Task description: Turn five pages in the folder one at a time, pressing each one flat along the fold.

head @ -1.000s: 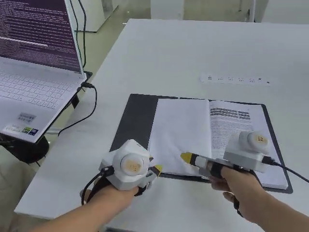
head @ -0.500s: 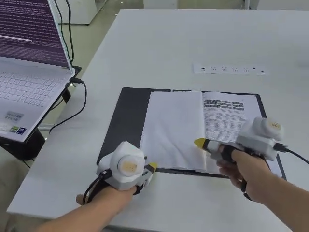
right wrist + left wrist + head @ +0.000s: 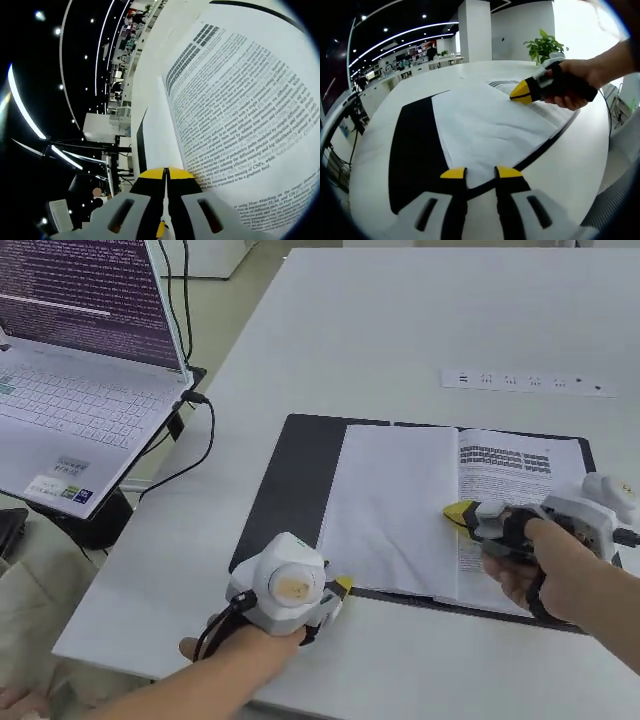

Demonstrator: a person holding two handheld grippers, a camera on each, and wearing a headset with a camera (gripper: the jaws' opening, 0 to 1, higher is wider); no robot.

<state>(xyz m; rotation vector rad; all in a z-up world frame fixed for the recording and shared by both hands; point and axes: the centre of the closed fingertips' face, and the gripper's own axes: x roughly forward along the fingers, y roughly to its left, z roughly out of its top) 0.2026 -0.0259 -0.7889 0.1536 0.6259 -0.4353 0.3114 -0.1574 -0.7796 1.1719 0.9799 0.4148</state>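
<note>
The black folder (image 3: pixel 290 490) lies open on the white table, with a blank white page (image 3: pixel 395 505) on its left and a printed page (image 3: pixel 510 475) on its right. My right gripper (image 3: pixel 458 512) is shut, its yellow tips low over the fold at mid-height; in its own view the tips (image 3: pixel 165 175) meet above the printed page (image 3: pixel 240 115). My left gripper (image 3: pixel 340 588) sits at the folder's front edge; its jaws (image 3: pixel 480 173) stand a narrow gap apart with nothing between them. The right gripper (image 3: pixel 520 91) also shows in the left gripper view.
An open laptop (image 3: pixel 80 360) stands at the left on a stand, its cable (image 3: pixel 195 445) trailing onto the table. A white power strip (image 3: pixel 525 382) lies beyond the folder. The table's front edge (image 3: pixel 150 665) runs close to my left hand.
The right gripper has moved from the blank page's front part rightward and farther away, onto the fold. The left gripper has stayed at the front edge. The head camera has shifted.
</note>
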